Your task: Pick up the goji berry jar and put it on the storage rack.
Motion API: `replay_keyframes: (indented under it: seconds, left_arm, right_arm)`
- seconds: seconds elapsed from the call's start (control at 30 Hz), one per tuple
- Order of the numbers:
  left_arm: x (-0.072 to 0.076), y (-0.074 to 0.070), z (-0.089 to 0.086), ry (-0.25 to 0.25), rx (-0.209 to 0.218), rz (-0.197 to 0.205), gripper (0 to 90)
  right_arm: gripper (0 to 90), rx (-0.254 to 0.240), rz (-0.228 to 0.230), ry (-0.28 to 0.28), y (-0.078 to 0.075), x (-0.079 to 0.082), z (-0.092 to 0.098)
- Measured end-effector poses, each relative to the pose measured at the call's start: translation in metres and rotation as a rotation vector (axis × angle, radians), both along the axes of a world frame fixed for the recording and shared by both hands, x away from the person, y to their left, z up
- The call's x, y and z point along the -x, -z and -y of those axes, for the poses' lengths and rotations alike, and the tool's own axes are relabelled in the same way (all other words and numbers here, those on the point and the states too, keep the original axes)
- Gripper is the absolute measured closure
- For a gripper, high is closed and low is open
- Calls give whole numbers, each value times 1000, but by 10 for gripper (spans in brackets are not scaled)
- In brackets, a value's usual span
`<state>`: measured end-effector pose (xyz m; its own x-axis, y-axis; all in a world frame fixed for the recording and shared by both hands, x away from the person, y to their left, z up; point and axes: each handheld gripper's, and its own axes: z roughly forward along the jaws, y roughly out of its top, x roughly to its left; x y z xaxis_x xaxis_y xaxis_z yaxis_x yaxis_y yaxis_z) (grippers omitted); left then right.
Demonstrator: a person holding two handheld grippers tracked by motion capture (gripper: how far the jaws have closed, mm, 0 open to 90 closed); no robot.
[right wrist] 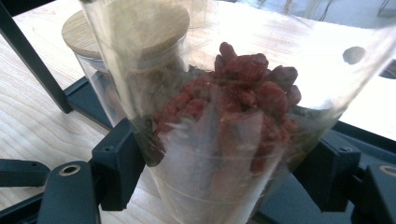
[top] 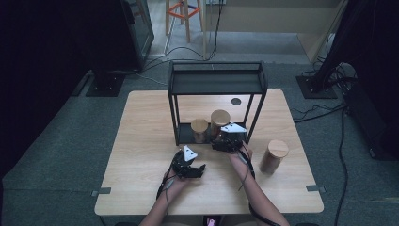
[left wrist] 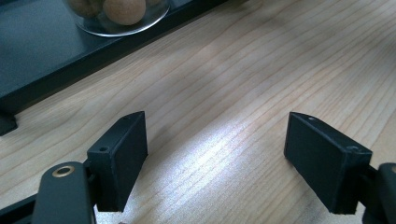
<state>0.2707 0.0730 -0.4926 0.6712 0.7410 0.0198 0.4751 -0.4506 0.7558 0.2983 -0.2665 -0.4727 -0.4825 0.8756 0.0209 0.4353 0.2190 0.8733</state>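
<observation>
**Jar of red dried fruit, held at rack base**

Your right gripper (top: pixel 225 141) is pinching a glass jar of red dried fruit (right wrist: pixel 224 121) between both jaws, on the bottom shelf of the black metal rack (top: pixel 216 82), just beside a second cork-lidded jar (top: pixel 199 130). Your left gripper (top: pixel 190 167) is hovering with jaws spread wide over bare worktop (left wrist: pixel 243 93). A third jar (top: pixel 273 155) is standing apart, right of the rack.

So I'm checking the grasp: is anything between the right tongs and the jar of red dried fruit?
Nothing visible. The right tongs already flank the glass jar of red dried fruit, jaws against its sides.
</observation>
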Motion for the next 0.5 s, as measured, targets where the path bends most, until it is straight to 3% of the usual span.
replay_keyframes:
  seconds: [0.5]
  left_arm:
    - [0,0,0,0,1,-1,215]
  right_arm:
    - [247,5,-5,11,2,-9,-9]
